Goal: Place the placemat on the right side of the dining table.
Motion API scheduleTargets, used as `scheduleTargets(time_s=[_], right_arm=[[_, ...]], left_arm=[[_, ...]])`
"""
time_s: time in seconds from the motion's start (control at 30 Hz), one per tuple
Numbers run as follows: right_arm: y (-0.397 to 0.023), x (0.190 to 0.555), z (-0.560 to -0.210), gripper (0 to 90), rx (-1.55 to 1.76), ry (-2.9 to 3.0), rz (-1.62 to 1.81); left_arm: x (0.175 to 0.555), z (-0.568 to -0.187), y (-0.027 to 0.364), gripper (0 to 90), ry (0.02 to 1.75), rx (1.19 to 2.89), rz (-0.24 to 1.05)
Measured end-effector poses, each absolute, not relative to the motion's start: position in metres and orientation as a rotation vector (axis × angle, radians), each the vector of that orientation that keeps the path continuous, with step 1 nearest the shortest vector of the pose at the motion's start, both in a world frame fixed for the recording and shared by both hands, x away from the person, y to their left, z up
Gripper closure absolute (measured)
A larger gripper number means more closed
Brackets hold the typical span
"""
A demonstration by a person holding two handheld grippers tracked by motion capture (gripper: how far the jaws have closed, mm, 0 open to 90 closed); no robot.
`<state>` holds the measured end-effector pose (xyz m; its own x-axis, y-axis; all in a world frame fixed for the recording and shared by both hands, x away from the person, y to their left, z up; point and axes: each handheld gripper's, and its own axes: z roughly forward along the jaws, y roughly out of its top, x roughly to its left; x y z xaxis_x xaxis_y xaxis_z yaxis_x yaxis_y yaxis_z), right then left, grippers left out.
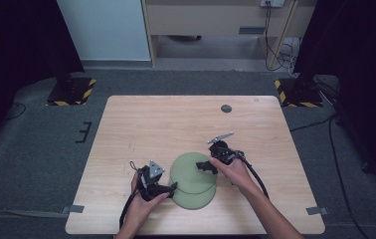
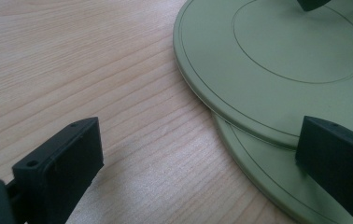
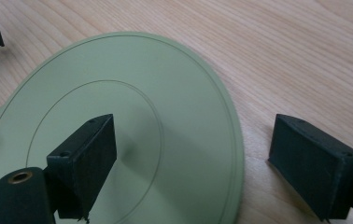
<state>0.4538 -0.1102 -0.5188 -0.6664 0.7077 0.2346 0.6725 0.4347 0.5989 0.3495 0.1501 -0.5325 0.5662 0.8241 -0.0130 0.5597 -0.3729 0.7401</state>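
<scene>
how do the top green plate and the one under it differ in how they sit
The top plate shows its whole face, ring included; the bottom plate shows only a crescent along its near edge. The top plate rests on the bottom plate, shifted toward the far side; the bottom plate lies flat on the table. The right gripper straddles the top plate's rim with open jaws; the left gripper brackets the overlapping rims of both. Both plates are round and pale green.

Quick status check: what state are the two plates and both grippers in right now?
Upper plate: flat, overlapping the lower one, offset away from the person.
Lower plate: flat on the table, partly covered.
Left gripper: open, jaws straddling the plates' left edges, not pressing.
Right gripper: open, one jaw above the upper plate, the other outside its rim, no grip yet.
</scene>
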Motion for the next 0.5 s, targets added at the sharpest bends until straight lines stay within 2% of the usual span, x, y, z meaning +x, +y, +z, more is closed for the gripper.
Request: scheduleTargets(time_s=[0.5], right_arm=[[-0.1050,0.4524,-0.5194,18.9,1.244,2.647,1.084]], left_arm=[[0.3458,-0.5319,0.1472,1.7,1.081,2.094,0.454]])
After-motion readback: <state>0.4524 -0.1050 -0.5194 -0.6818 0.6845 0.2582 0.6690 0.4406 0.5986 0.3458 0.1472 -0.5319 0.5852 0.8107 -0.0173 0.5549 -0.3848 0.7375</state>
